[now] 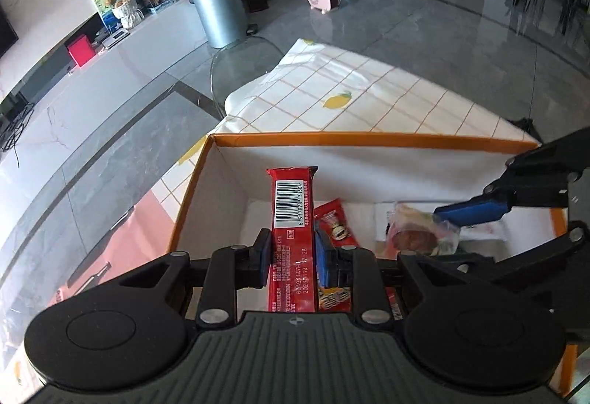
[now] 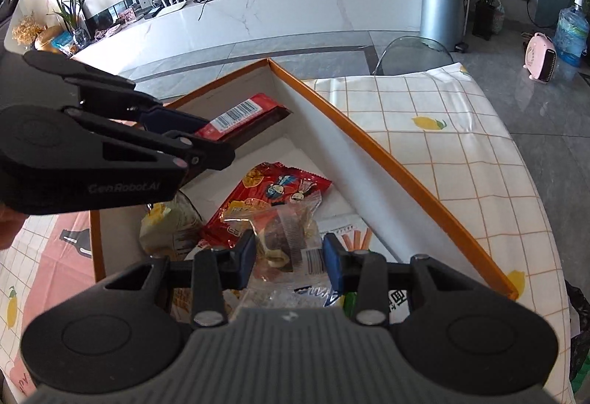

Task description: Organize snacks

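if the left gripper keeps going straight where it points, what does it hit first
Probably the white floor of the box. The left gripper, shut on the red bar, points down into it; the red packet lies just beside that line.

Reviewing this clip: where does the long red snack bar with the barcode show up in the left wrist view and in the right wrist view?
Left wrist view: red snack bar at centre, clamped in the left gripper, over the orange-rimmed box.
Right wrist view: the same bar at upper left, sticking out of the left gripper, above the box.
Shared landmark: the silver bin.

black left gripper [image 1: 291, 252] and right gripper [image 2: 289, 260]: blue fingers [image 1: 324, 256], silver rivets, ribbed grey housing, round discs.
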